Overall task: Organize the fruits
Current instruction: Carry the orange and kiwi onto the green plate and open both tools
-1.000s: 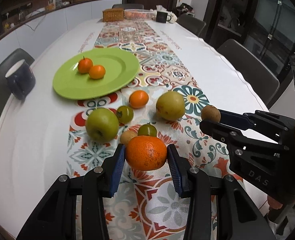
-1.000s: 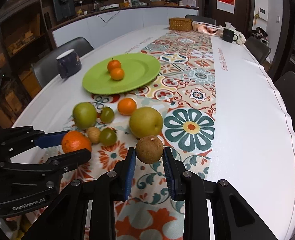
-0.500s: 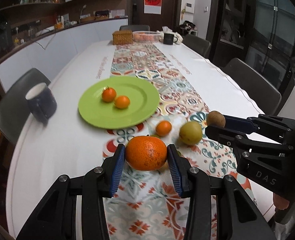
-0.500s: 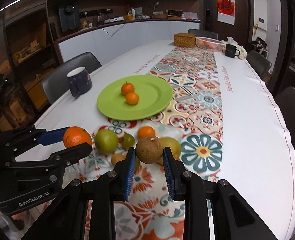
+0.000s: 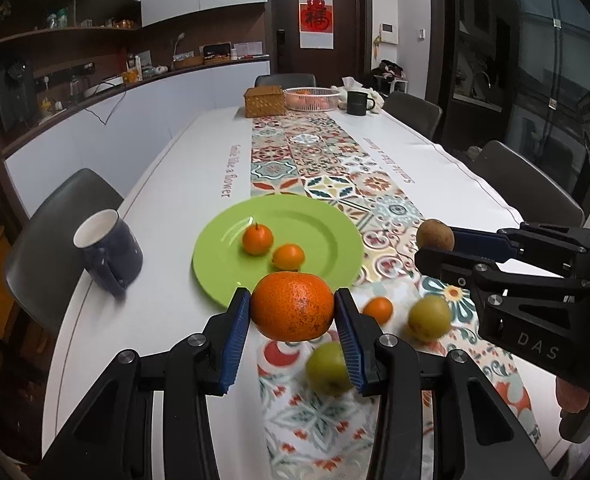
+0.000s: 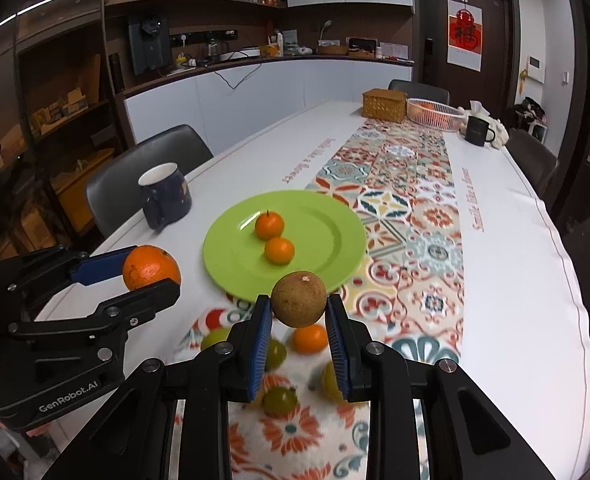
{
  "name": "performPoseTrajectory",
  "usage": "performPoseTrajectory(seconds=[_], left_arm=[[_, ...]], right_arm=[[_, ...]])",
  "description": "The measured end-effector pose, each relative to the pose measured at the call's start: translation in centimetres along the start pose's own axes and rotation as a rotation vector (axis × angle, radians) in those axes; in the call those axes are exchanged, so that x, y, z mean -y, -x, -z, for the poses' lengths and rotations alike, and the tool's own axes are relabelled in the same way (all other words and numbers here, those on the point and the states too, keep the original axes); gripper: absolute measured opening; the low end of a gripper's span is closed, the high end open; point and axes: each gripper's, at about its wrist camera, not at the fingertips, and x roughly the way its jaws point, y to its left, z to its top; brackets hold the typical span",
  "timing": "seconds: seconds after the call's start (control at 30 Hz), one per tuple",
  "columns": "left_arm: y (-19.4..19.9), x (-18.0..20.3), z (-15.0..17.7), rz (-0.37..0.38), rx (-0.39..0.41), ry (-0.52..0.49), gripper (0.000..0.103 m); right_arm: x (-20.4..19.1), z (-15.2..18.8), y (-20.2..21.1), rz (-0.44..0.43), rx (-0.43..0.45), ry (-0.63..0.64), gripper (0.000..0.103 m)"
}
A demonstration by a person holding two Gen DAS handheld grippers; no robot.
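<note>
My left gripper is shut on a large orange and holds it in the air above the table, near the front rim of the green plate. My right gripper is shut on a small brown round fruit, also lifted, to the right of the left gripper. The plate holds two small tangerines. Loose on the patterned runner below lie a small orange, a yellow-green pear, a green apple and small green fruits.
A dark blue mug stands on the white cloth left of the plate. A wicker box, a white basket and a black mug stand at the far end. Chairs line both sides.
Both grippers have risen with their fruits and moved toward the green plate. The loose fruits now lie lower in both views.
</note>
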Motion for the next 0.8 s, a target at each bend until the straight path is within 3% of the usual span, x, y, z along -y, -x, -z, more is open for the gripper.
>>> performPoseTrajectory(seconds=[0.37, 0.8], left_arm=[[-4.7, -2.8, -1.9, -0.022, -0.036, 0.021, 0.042], [-11.2, -4.5, -1.6, 0.007, -0.146, 0.03, 0.042]], right_arm=[[0.4, -3.1, -6.0, -0.026, -0.056, 0.01, 0.029], [1.2, -3.8, -12.5, -0.035, -0.165, 0.002, 0.029]])
